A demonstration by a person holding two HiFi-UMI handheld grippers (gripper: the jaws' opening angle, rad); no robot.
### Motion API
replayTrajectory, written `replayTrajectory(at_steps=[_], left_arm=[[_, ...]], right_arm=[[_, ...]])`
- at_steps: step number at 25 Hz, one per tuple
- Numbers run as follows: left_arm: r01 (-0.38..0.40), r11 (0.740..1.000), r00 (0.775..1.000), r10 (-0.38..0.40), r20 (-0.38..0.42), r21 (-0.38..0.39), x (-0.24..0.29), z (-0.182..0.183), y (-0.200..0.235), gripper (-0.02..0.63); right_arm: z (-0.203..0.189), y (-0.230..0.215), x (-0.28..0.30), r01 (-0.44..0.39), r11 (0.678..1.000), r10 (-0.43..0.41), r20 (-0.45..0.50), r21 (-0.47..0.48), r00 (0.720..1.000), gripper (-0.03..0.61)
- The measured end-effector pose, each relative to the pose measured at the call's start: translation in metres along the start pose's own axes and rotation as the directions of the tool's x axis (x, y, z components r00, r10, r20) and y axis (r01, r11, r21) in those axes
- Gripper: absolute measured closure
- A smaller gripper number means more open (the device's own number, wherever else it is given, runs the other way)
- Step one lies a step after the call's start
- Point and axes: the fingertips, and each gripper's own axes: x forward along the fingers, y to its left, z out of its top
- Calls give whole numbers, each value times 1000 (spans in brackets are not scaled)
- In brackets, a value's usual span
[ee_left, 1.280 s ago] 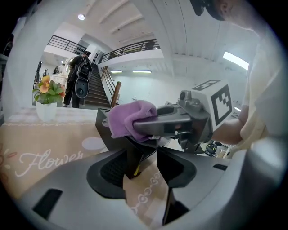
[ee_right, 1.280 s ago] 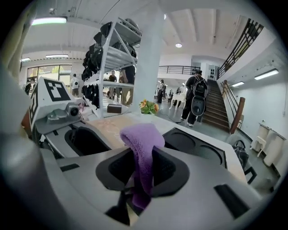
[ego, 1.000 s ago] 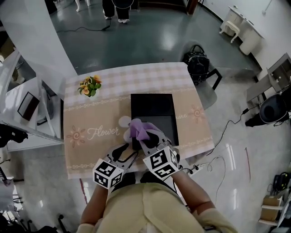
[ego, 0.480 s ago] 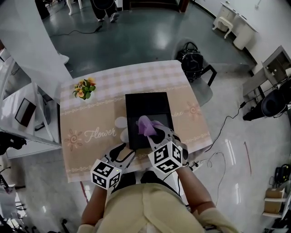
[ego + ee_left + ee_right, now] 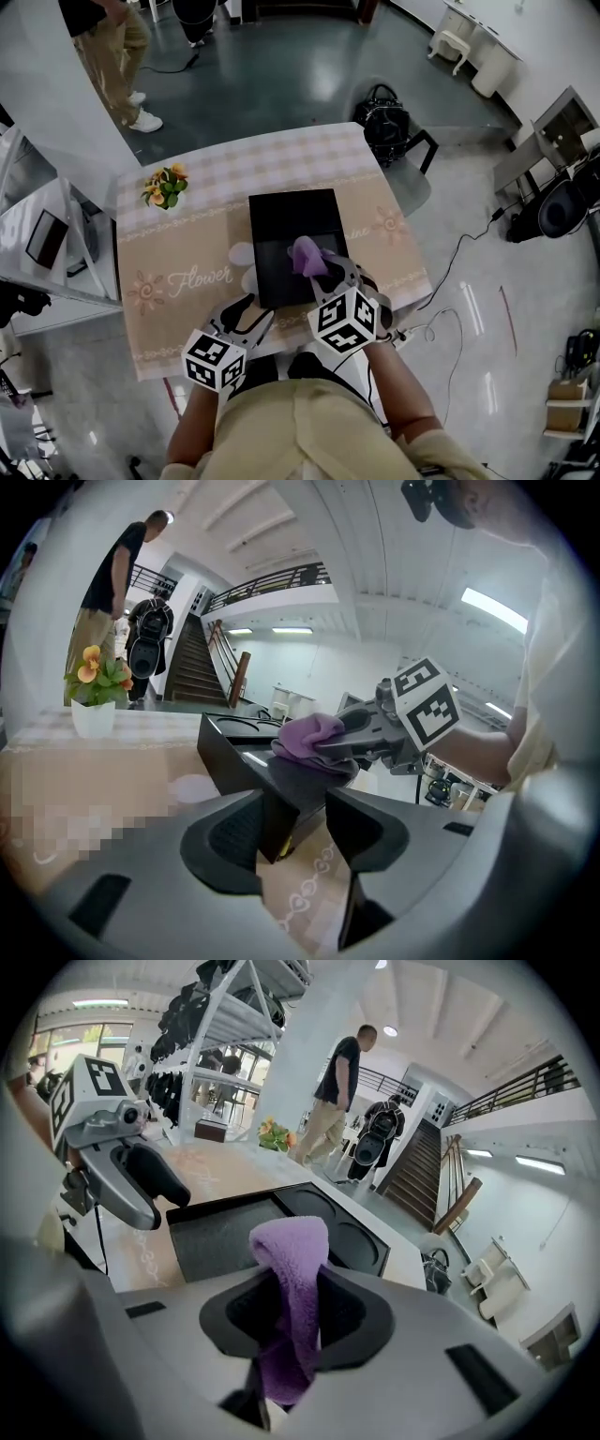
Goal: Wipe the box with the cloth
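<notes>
R gripper [image 5: 326, 270] is clamping fluffy purple cloth [image 5: 305, 253], resting it on near half of flat black rectangular box [image 5: 291, 217], which is lying mid-table on beige floral tablecloth [image 5: 183, 277]. L gripper [image 5: 251, 311] is sitting narrowly open w/ box's near-left corner betw. its jaws.

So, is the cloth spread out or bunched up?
Bunched: the cloth is a folded wad clamped in the right gripper, humped over the box.

Cloth [image 5: 306, 253] on box [image 5: 291, 217], ctr of table [image 5: 187, 258]; flowers [image 5: 161, 186] back-L.
</notes>
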Motion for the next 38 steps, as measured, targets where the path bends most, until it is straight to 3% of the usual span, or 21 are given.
replayTrajectory(at_steps=[7,9,13,17,20,29,38], left_arm=[[4,1000,1000,-4,4,-8,1,1,-4,407],[-1,1000,1000,1,6,-10,0,1,-3,407],[-29,999,999,31,33,-37,-5,5,1,407],[-63,989,992,78,104,-134,-16,15,13,407],[-91,983,985,112,130,-161,-25,21,21,417],[-187,973,969,205,139,-134,-49,25,36,462],[-259,955,951,279,136,-147,-64,18,53,489]], right_arm=[[-14,-27,-4,99,995,-97,-105,14,990,476],[-15,-32,-6,92,995,-88,-111,35,990,476],[-1,-36,-16,53,995,-50,-35,83,998,476],[31,-41,-28,35,997,-40,67,74,997,476],[57,-41,-32,26,999,-31,131,38,991,476],[127,-18,-16,-28,992,62,275,-124,959,476],[175,7,28,-65,944,161,282,-323,946,474]])
